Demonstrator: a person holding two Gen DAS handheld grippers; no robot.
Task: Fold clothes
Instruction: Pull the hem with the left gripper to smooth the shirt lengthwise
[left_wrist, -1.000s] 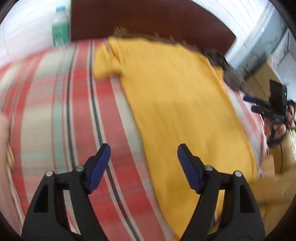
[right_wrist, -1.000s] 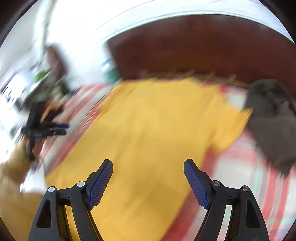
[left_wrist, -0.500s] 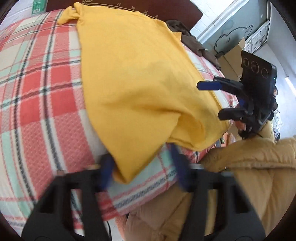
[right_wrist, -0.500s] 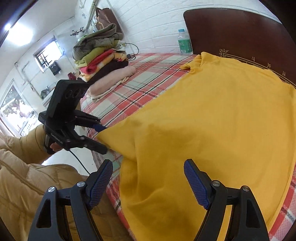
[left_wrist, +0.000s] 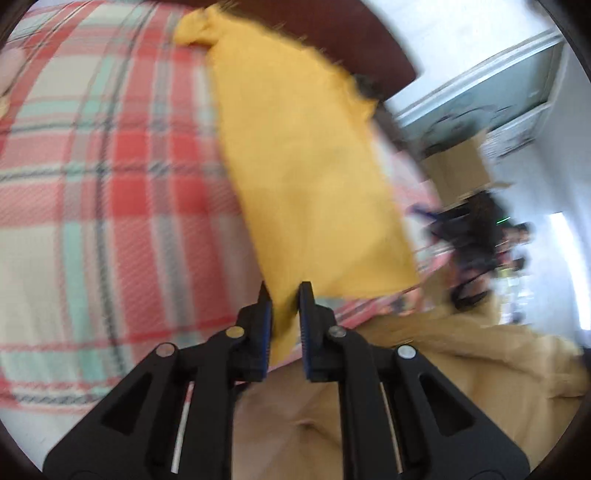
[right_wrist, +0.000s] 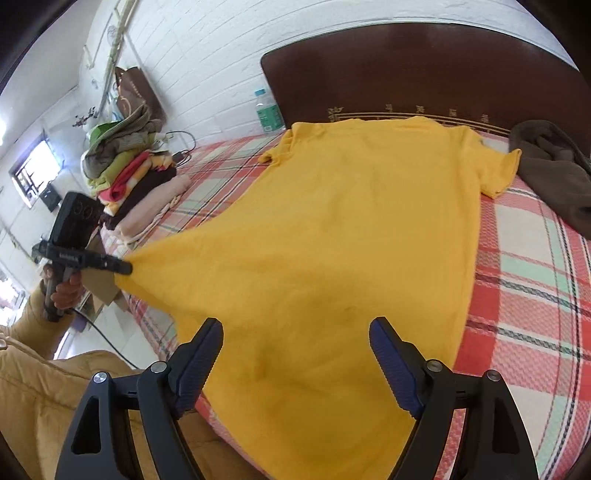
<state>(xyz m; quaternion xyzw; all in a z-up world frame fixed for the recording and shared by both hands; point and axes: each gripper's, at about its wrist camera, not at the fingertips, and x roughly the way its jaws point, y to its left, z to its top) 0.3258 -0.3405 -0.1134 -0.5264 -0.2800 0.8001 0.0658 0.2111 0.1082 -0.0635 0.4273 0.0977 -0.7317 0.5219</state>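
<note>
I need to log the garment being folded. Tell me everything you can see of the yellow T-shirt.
The yellow T-shirt is a plain, short-sleeved knit top, spread flat on the plaid bedspread, collar toward the headboard. Faint dark smudges mark its lower part. The left gripper pinches one hem corner, pulling it to a point off the bed's edge. The right gripper hangs open over the hem. One sleeve lies next to a brown garment.

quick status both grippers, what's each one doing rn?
Left gripper: closed on the hem corner of the yellow t-shirt.
Right gripper: open, holding nothing, over the shirt's near edge.
</note>
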